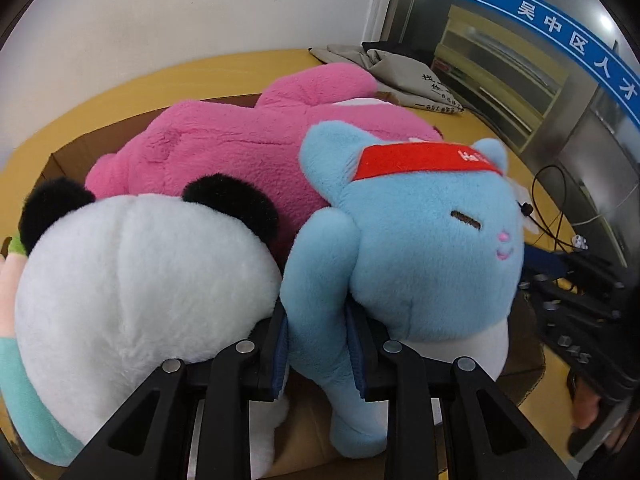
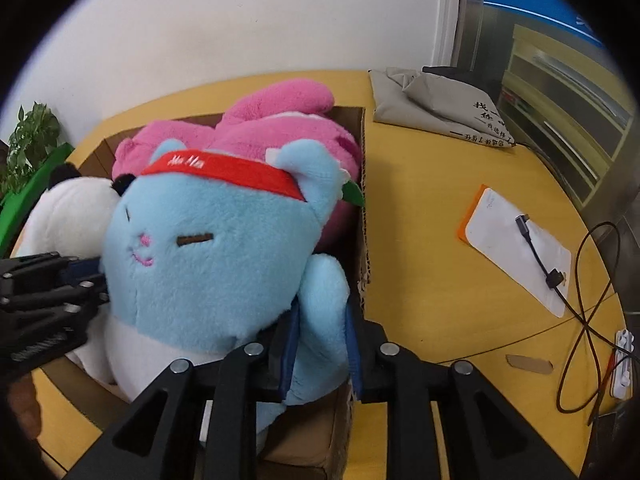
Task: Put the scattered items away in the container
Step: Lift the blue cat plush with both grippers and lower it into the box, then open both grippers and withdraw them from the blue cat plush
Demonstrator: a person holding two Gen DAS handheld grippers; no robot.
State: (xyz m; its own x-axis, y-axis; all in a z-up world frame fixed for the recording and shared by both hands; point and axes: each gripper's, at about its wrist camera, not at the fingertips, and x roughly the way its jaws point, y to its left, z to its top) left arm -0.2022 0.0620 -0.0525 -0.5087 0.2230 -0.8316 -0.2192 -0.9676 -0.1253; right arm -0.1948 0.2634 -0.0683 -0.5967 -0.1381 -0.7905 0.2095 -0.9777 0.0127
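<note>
Reading "Ma Mea": red headband

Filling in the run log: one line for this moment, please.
left tongs: shut on blue plush cat limb | right tongs: shut on other limb | cat over brown cardboard box | pink plush, panda plush inside

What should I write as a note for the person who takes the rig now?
Left claw: shut on one arm of the blue cat.
Right claw: shut on the cat's other arm.
Cat: held over the box, not yet released.
Done: pink plush and panda are in the box.
Left: lower the cat in, open both claws. No other toy shows on the table.
</note>
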